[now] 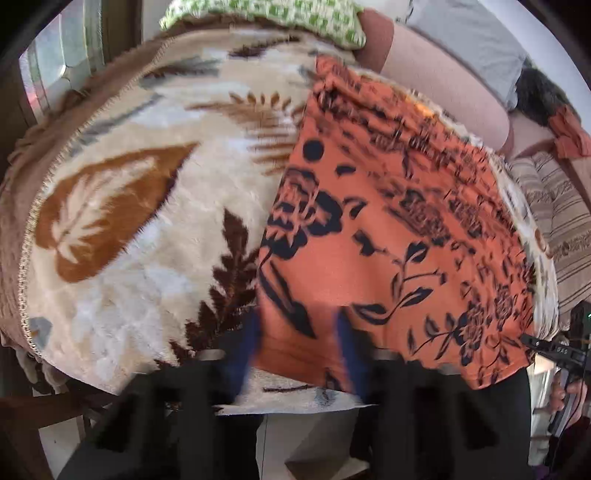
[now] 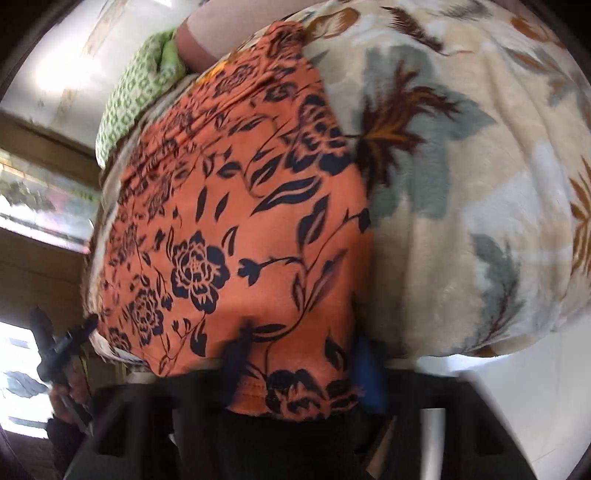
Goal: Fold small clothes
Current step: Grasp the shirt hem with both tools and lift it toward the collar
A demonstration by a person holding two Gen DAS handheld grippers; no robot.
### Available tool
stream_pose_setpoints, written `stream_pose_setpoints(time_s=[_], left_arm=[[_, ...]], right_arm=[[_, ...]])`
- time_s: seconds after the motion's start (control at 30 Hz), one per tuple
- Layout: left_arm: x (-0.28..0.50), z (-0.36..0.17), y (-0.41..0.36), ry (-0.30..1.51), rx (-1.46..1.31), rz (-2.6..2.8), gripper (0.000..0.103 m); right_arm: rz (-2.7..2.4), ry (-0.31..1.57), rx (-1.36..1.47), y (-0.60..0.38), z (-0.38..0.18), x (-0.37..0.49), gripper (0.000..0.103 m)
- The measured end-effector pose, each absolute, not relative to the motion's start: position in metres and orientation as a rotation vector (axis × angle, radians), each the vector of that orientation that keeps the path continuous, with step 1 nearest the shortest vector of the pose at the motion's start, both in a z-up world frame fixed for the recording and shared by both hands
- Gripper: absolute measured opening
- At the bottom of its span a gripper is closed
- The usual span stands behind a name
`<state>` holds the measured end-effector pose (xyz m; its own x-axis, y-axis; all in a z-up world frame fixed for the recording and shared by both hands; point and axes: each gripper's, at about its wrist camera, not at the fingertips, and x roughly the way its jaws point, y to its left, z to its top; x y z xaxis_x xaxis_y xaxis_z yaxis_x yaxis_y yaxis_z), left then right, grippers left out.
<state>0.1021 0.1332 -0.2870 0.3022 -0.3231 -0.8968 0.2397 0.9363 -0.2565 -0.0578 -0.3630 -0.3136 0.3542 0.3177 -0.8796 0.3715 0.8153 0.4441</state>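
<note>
Through the left wrist camera, the orange floral garment [image 1: 388,221] is lying spread on a plush leaf-patterned blanket [image 1: 140,206], its near hem hanging just over the blanket's front edge. The left tongs [image 1: 299,350] are standing at the garment's near left corner with the hem between the two blue fingers [image 1: 251,343]; the picture is blurred there, so whether the pads are pressing the cloth cannot be told. At the far right of this view the right tongs [image 1: 532,341] are reaching the garment's other near corner. A green-and-white patterned cloth [image 1: 266,14] is lying at the blanket's far edge.

Through the right wrist camera, the same garment [image 2: 236,221] is filling the middle of the picture, and the right tongs [image 2: 303,354] are straddling its near hem with cloth between the fingers [image 2: 369,365]. They are reading as nearly closed, most likely pinching that hem. The left tongs [image 2: 88,328] are showing at the garment's other near corner.

The garment is looking thin, light and limp, so it will likely sag and drape once lifted, and the plush blanket may drag on it. The two near hem corners seem the sensible holds, keeping the edge taut between both tongs for a clean fold away from the person.
</note>
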Motion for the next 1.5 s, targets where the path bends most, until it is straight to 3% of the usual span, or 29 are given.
stream_pose_setpoints(time_s=[0.1, 0.33, 0.43, 0.47, 0.53, 0.57, 0.6, 0.7, 0.73, 0.77, 0.8, 0.83, 0.87, 0.9, 0.93, 0.97, 1.0, 1.3, 1.5], left_arm=[[0.102, -0.287, 0.135, 1.193, -0.091, -0.427, 0.011], [0.102, -0.277, 0.148, 1.172, -0.148, -0.489, 0.007], [0.102, -0.280, 0.142, 1.171, -0.040, -0.472, 0.008], [0.103, -0.283, 0.140, 1.181, -0.035, -0.462, 0.013], [0.106, -0.289, 0.136, 1.207, -0.022, -0.437, 0.034], [0.106, -0.292, 0.136, 1.214, -0.012, -0.429, 0.051], [0.106, -0.294, 0.134, 1.217, -0.003, -0.420, 0.056], [0.105, -0.295, 0.133, 1.206, -0.010, -0.434, 0.054], [0.105, -0.295, 0.134, 1.203, -0.019, -0.446, 0.046], [0.106, -0.295, 0.134, 1.206, -0.027, -0.454, 0.023], [0.107, -0.296, 0.134, 1.213, -0.032, -0.456, 0.013], [0.107, -0.297, 0.131, 1.215, -0.039, -0.457, 0.012], [0.107, -0.296, 0.130, 1.216, -0.041, -0.459, 0.009], [0.107, -0.296, 0.130, 1.215, -0.041, -0.462, 0.008], [0.107, -0.295, 0.129, 1.213, -0.038, -0.463, 0.008], [0.106, -0.293, 0.128, 1.209, -0.039, -0.472, 0.007], [0.105, -0.290, 0.128, 1.204, -0.044, -0.485, 0.007], [0.115, -0.234, 0.146, 1.122, -0.195, -0.603, 0.007], [0.166, -0.192, 0.143, 1.053, -0.264, -0.660, 0.007]], right_arm=[[0.005, 1.230, 0.674, -0.361, -0.304, -0.056, 0.007], [0.135, 1.072, 0.845, -0.381, -0.258, -0.057, 0.006], [0.098, 1.099, 0.790, -0.380, -0.255, -0.052, 0.006], [0.086, 1.117, 0.789, -0.381, -0.261, -0.051, 0.006], [0.091, 1.139, 0.825, -0.384, -0.275, -0.053, 0.007], [0.086, 1.163, 0.845, -0.385, -0.286, -0.054, 0.010], [0.066, 1.192, 0.849, -0.384, -0.294, -0.054, 0.010], [0.018, 1.257, 0.878, -0.388, -0.314, -0.059, 0.015], [0.010, 1.261, 0.885, -0.390, -0.318, -0.061, 0.023], [0.008, 1.258, 0.901, -0.392, -0.321, -0.062, 0.037], [0.006, 1.251, 0.923, -0.392, -0.324, -0.063, 0.049], [-0.003, 1.236, 0.941, -0.392, -0.326, -0.063, 0.074], [-0.002, 1.217, 0.942, -0.391, -0.327, -0.064, 0.075], [0.039, 1.205, 0.926, -0.389, -0.325, -0.063, 0.074], [0.077, 1.194, 0.912, -0.386, -0.324, -0.060, 0.053], [0.084, 1.202, 0.888, -0.384, -0.322, -0.058, 0.011], [0.080, 1.216, 0.872, -0.383, -0.320, -0.056, 0.007], [0.255, 1.005, 0.968, -0.397, -0.242, -0.036, 0.007], [0.271, 0.866, 1.002, -0.427, -0.200, 0.009, 0.007]])
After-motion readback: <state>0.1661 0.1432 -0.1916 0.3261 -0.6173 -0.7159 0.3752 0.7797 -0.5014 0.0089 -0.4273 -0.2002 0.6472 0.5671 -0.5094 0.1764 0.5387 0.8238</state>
